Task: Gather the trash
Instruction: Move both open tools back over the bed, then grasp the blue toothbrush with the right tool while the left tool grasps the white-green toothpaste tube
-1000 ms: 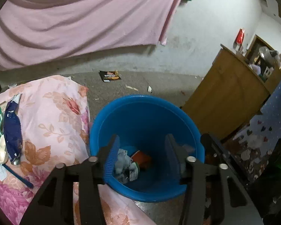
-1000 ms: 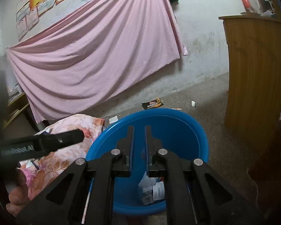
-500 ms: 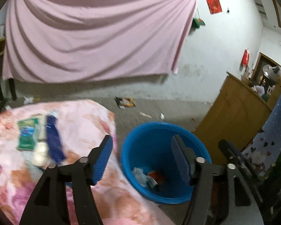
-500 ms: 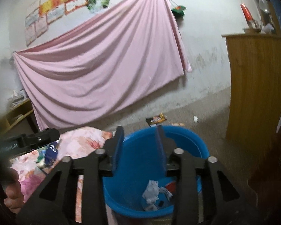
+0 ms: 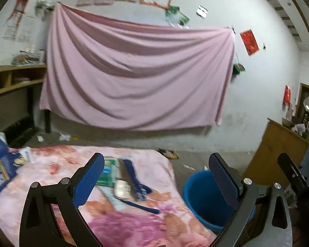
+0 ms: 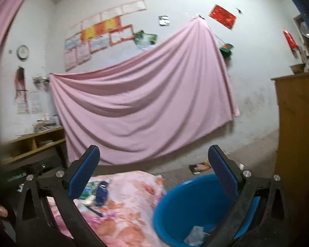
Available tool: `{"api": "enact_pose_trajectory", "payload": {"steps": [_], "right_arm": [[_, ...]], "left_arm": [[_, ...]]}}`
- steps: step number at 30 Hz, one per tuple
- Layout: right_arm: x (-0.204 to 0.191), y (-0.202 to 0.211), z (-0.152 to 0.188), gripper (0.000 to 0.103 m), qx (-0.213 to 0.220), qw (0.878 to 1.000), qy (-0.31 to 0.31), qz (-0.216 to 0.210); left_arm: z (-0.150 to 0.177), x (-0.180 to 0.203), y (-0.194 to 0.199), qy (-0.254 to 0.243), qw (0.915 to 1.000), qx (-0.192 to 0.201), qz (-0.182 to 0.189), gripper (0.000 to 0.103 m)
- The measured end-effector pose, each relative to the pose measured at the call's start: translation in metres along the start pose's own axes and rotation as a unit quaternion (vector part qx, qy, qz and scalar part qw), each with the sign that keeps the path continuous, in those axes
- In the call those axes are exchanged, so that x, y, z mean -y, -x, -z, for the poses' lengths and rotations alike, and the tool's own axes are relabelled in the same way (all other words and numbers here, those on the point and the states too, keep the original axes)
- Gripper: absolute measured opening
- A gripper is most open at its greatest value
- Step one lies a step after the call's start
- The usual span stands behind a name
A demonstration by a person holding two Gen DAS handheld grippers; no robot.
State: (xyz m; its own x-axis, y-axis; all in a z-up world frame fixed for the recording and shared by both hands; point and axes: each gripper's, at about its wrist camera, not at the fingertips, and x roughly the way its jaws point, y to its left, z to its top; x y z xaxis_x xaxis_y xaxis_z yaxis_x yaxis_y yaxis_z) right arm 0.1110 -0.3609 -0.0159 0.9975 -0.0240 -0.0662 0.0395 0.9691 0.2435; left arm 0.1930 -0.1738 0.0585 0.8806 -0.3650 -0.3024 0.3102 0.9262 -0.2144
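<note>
Now both hand-held grippers, left [image 5: 156, 177] & right [image 6: 153, 168], gape, holding nothing, w/ bucket [image 6: 187, 212] beside bed edge [image 5: 171, 170].

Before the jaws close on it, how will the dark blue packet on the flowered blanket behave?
The dark blue packet looks flat and thin, so probably light and floppy. It lies beside other wrappers on a soft flowered blanket, so it may sink or drag neighbours along.

pink sheet [image 5: 134, 78] — hung on wall | wooden cabinet [image 6: 298, 135] — right | wall clock [image 6: 23, 51]
</note>
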Motion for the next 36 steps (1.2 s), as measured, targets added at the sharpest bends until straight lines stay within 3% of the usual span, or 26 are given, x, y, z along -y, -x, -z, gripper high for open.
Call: {"api": "enact_pose_trajectory", "payload": {"steps": [11, 18, 26, 30, 32, 34, 36], "right_arm": [[-0.053, -0.016, 0.004, 0.103, 0.000, 0.997, 0.059, -0.055], [-0.087, -0.050, 0.024, 0.103, -0.052, 0.988, 0.113, -0.086], [-0.098, -0.100, 0.056, 0.103, -0.183, 0.970, 0.128, -0.093], [-0.099, -0.120, 0.076, 0.086, -0.266, 0.949, 0.140, -0.100], [-0.098, -0.127, 0.085, 0.068, -0.299, 0.937, 0.143, -0.109], [-0.099, -0.133, 0.096, 0.061, -0.333, 0.924, 0.150, -0.112], [-0.100, -0.136, 0.104, 0.059, -0.355, 0.914, 0.156, -0.122]], "left_arm": [[0.002, -0.058, 0.040, -0.002, 0.9967, 0.058, -0.056, 0.100], [0.008, -0.096, 0.032, -0.016, 0.9962, 0.049, -0.070, 0.100], [0.023, -0.122, -0.011, -0.009, 0.9961, -0.059, -0.066, 0.100], [0.034, -0.122, -0.035, -0.007, 0.9909, -0.118, -0.064, 0.099], [0.040, -0.121, -0.047, -0.005, 0.9879, -0.143, -0.059, 0.099], [0.048, -0.122, -0.059, -0.001, 0.9836, -0.175, -0.045, 0.092], [0.054, -0.123, -0.071, 0.003, 0.9779, -0.207, -0.033, 0.079]]}}
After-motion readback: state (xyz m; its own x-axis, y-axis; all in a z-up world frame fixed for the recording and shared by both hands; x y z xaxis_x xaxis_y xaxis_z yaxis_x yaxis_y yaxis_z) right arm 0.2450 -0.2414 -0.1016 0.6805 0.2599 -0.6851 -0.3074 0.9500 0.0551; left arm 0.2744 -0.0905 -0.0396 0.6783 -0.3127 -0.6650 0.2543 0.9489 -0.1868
